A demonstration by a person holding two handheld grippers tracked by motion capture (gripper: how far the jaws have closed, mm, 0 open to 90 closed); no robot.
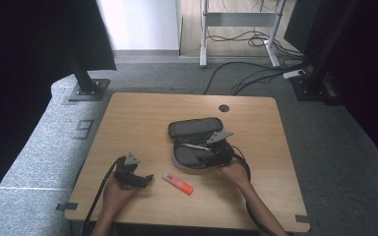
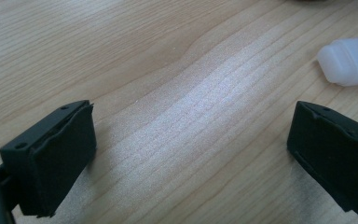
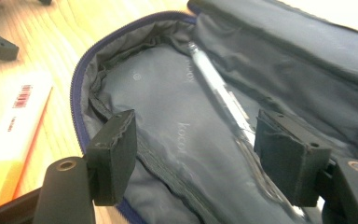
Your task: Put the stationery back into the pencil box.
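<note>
On the left of the bench (image 1: 142, 113), the left tool (image 1: 147, 179) rests low with its jaws spread wide and nothing between them. Just to its right lies the highlighter (image 1: 178, 183), its long axis slanting toward the front right and its pale cap end nearest that tool. Farther right, the right tool (image 3: 193, 149) hangs released over the open pencil case (image 1: 195, 142), where a pen (image 3: 219, 93) lies lengthwise. The left hand looks better placed to take the highlighter.

Left gripper (image 1: 145, 179) jaws wide; right gripper (image 1: 211, 156) jaws parted.
</note>
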